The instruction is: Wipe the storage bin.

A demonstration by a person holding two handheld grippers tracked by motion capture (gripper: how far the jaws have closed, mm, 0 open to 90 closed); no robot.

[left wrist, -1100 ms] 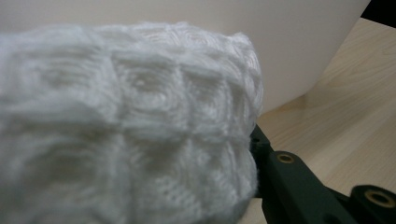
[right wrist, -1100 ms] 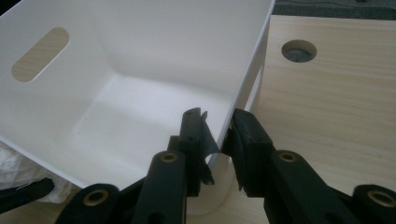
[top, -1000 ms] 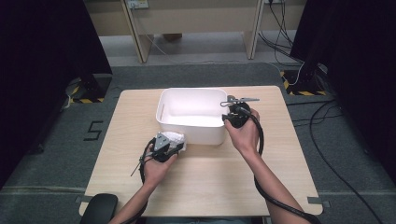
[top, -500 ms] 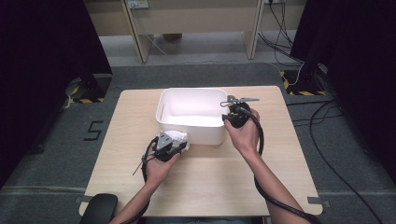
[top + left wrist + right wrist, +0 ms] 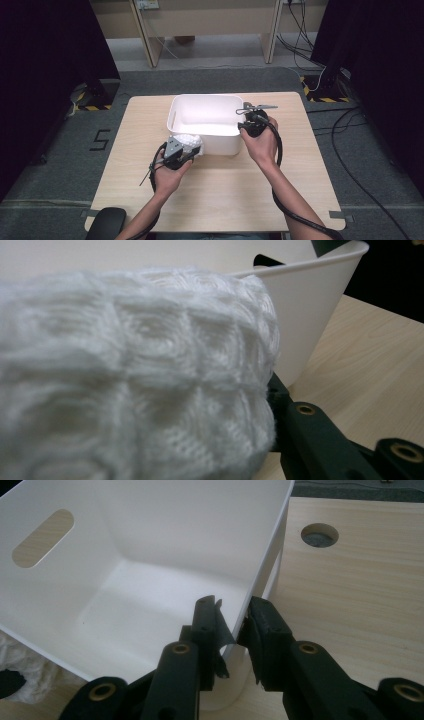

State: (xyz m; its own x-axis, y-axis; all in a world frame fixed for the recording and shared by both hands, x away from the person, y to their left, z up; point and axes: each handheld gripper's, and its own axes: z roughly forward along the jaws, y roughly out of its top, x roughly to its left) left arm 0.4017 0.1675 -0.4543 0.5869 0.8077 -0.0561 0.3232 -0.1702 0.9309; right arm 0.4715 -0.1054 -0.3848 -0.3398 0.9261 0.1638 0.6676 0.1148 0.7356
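Forearms reach in over the counter (image 5: 300,165). My right hand-held gripper (image 5: 234,625) clamps the white tub's (image 5: 200,120) near right wall, one jaw each side. My left hand-held gripper (image 5: 181,150) holds a white knitted cloth (image 5: 130,375) against the tub's near left corner.

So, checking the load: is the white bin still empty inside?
Yes, the white bin has a bare floor, and the white cloth sits outside it.
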